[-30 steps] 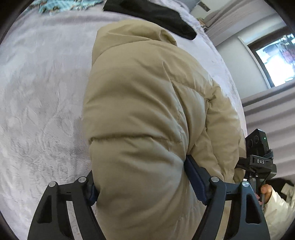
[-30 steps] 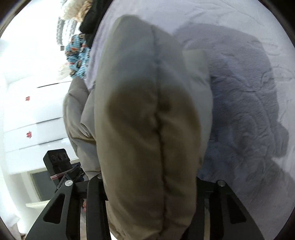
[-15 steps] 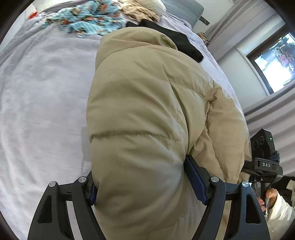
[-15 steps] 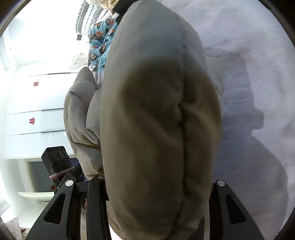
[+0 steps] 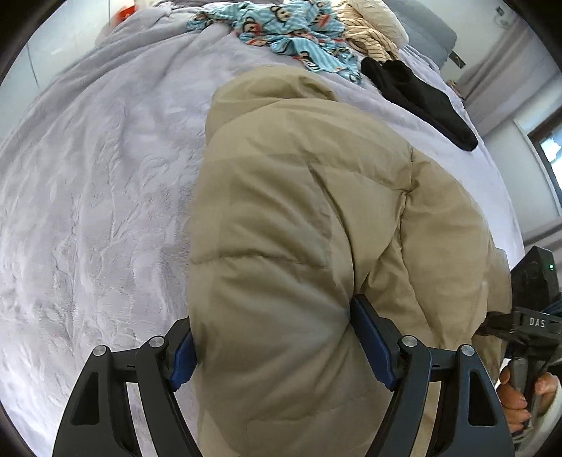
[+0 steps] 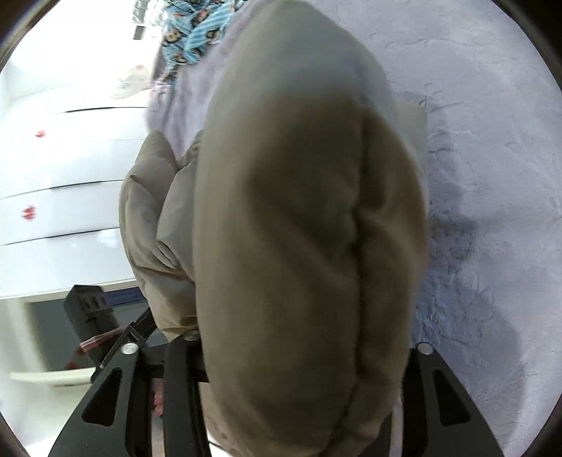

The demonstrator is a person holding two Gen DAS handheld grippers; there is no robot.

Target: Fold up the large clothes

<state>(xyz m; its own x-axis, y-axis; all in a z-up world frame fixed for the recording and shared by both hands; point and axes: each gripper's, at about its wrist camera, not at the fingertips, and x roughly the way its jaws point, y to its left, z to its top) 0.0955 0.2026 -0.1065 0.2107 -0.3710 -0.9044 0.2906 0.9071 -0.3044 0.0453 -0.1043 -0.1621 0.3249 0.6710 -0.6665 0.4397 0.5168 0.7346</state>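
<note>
A beige puffer jacket (image 5: 298,218) fills the middle of both views, held up over a bed with a grey fleece blanket (image 5: 98,197). My left gripper (image 5: 274,337) is shut on a thick fold of the jacket, its blue pads (image 5: 372,344) pressing each side. My right gripper (image 6: 302,355) is shut on another bulky part of the jacket (image 6: 298,228); its fingertips are hidden by the fabric. The right gripper's body also shows at the right edge of the left wrist view (image 5: 534,316).
At the far end of the bed lie a blue patterned garment (image 5: 288,31), a striped beige garment (image 5: 372,38) and a black garment (image 5: 418,95). White drawers (image 6: 63,182) stand beside the bed. A window (image 5: 548,147) is on the far right wall.
Both grippers have lifted and tilted with the jacket still held. More of the far end of the bed and its garments has come into view.
</note>
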